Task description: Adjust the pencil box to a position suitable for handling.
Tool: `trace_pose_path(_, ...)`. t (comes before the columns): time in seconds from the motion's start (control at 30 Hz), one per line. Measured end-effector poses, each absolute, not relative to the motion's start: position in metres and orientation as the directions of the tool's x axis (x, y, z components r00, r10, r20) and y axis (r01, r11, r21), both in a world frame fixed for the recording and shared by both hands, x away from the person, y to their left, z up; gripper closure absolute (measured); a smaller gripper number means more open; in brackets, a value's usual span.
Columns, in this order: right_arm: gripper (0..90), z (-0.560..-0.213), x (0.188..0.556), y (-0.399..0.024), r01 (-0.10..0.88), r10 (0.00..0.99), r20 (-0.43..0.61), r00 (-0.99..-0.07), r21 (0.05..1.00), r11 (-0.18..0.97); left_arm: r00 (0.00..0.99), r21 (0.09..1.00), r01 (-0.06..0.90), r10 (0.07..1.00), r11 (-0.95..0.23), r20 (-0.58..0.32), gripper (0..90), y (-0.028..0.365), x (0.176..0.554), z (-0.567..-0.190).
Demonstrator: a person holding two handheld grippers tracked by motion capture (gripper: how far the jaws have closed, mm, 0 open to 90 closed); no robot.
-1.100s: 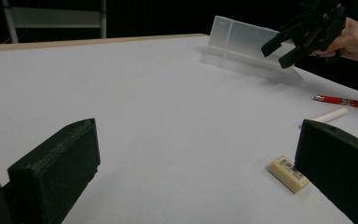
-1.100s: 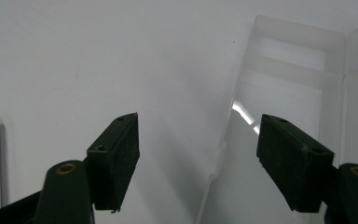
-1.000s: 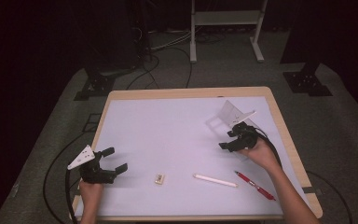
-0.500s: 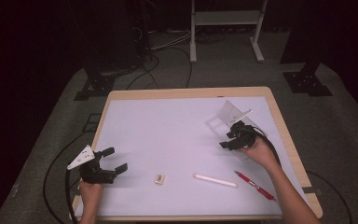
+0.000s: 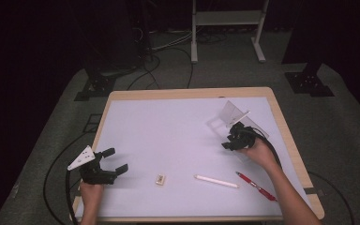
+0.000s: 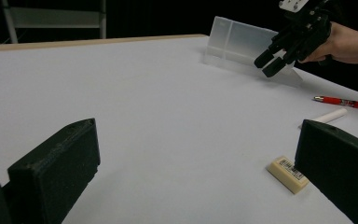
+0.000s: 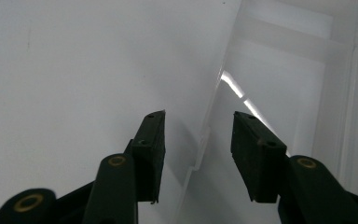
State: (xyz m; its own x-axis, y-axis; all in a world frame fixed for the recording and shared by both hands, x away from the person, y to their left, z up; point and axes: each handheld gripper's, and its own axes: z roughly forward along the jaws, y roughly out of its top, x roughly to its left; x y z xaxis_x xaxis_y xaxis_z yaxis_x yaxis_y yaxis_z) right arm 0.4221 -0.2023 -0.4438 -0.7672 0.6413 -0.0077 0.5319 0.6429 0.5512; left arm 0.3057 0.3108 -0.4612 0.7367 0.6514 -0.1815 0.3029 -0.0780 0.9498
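Right gripper (image 5: pixel 228 143) half-open, closing, astride clear box (image 5: pixel 232 113) edge.

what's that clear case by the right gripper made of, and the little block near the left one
The clear case looks like frosted translucent plastic: light passes through its raised lid, with moulded ridges. The little block looks like a matte cream rubber eraser with a printed barcode label, though rubber is a guess.

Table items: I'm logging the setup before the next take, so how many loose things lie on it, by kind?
Clear plastic case: 1
Red pen: 1
White stick: 1
Eraser: 1
Total: 4
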Motion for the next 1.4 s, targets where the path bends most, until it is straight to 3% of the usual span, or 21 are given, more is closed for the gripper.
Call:
trace_pose_path(0.27,65.5,-0.448,0.424,-0.201,0.535,0.642,-0.022,-0.766,0.53,0.657,0.738,0.95,0.302,0.651,-0.079,-0.18,0.0,0.311,0.306,-0.461)
trace_pose_path(0.67,74.8,-0.45,0.422,-0.197,0.528,0.635,-0.049,-0.771,0.509,0.68,0.738,0.95,0.301,0.65,-0.08,-0.178,0.0,0.311,0.306,-0.461)
trace_pose_path(1.13,78.7,-0.45,0.42,-0.192,0.497,0.617,-0.099,-0.781,0.501,0.709,0.736,0.949,0.305,0.651,-0.075,-0.185,0.0,0.311,0.306,-0.461)
trace_pose_path(1.4,85.5,-0.449,0.418,-0.195,0.473,0.601,-0.142,-0.787,0.487,0.734,0.735,0.949,0.306,0.652,-0.074,-0.186,0.0,0.311,0.306,-0.461)
